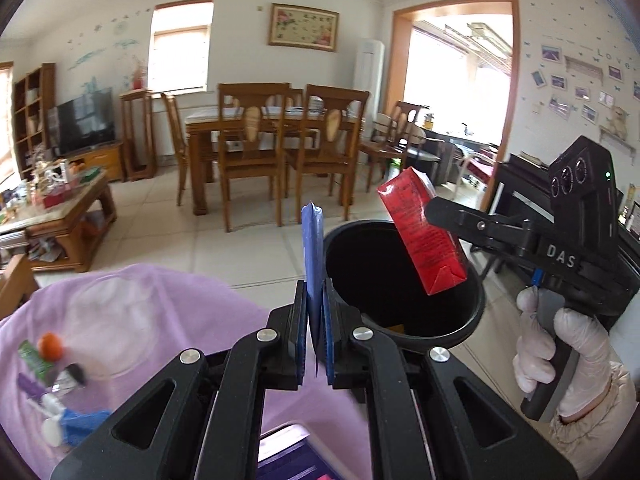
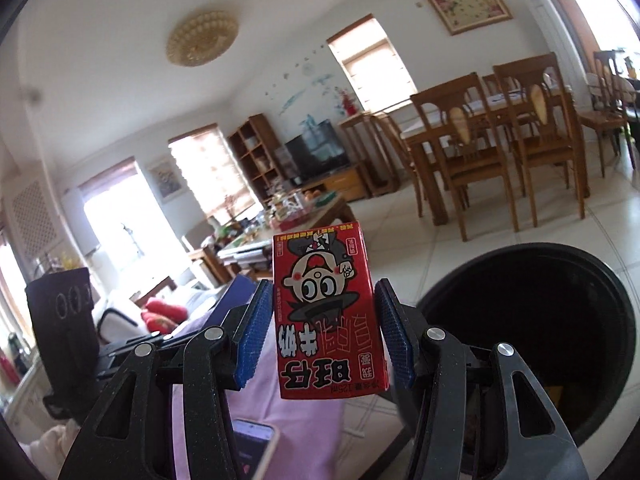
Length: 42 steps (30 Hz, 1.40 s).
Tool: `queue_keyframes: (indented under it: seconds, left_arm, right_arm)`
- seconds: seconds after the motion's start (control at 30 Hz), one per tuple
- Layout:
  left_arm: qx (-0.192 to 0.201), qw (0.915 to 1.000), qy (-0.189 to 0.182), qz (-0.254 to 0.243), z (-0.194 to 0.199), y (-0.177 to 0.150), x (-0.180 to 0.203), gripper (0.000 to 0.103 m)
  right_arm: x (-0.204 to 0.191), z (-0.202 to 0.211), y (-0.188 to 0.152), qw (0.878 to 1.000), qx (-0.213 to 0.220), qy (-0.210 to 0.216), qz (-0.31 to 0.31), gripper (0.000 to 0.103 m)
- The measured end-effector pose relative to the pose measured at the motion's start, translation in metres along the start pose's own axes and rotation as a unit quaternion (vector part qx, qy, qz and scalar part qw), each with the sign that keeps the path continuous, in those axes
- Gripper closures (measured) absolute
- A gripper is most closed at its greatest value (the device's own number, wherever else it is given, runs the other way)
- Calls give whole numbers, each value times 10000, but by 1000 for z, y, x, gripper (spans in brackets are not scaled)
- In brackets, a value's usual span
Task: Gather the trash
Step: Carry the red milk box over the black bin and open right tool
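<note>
Left-wrist view first: we see our left gripper (image 1: 316, 344) clenched on a thin blue wrapper (image 1: 313, 252) standing upright beside the black bin (image 1: 472, 312); our right gripper (image 1: 434, 210) carries a red milk carton (image 1: 422, 236) over the bin's mouth. Right-wrist view: pads (image 2: 254, 332) grasp the carton (image 2: 330, 312), printed upside down; the bin (image 2: 532, 328) sits just right.

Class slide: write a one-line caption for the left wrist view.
Left gripper holds a blue wrapper beside the black bin; right gripper holds a red carton over it.
</note>
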<state>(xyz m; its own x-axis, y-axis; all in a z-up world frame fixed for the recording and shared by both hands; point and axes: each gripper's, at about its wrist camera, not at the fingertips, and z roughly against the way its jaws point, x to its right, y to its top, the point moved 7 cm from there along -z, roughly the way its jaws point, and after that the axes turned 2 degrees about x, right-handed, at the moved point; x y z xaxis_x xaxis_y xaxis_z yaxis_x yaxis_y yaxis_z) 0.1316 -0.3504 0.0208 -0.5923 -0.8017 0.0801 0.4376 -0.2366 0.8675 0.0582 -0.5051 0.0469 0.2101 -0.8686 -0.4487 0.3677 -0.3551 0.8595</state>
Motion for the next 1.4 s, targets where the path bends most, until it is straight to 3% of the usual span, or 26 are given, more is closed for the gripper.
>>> queue_keyframes:
  seconds: [0.23, 0.43, 0.93, 1.03, 1.1, 1.17, 1.2, 1.37, 1.4]
  left_arm:
    - [-316, 9984, -476, -29, -52, 2, 52, 96]
    - [-623, 9960, -633, -64, -93, 5, 72, 96]
    - [-1190, 9906, -605, -301, -123, -20, 81, 92]
    - [-1229, 9901, -565, -360, -121, -21, 83, 91]
    - [-1240, 9900, -564, -370, -118, -19, 84, 78]
    - [-1157, 9913, -462, -418, -114, -16, 85, 39]
    - [-1012, 9931, -350, -477, -108, -13, 84, 28]
    - [-719, 9944, -123, -761, -85, -3, 86, 24]
    - [-685, 9946, -102, -779, -82, -2, 86, 19]
  right_arm:
    - [110, 45, -6, 9966, 181, -569, -569, 51]
    - [158, 57, -22, 9941, 188, -714, -796, 51]
    - [170, 24, -40, 9901, -23, -815, -1139, 49]
    - [170, 25, -42, 9892, -17, -864, -1180, 42]
    - [168, 27, -42, 9888, 12, -928, -1165, 36]
    - [166, 27, -41, 9890, 22, -933, -1148, 36]
    - [165, 27, -41, 9890, 21, -938, -1141, 36]
    - [154, 25, -41, 9900, -4, -939, -1049, 32]
    - [149, 23, -42, 9903, -4, -935, -1029, 30]
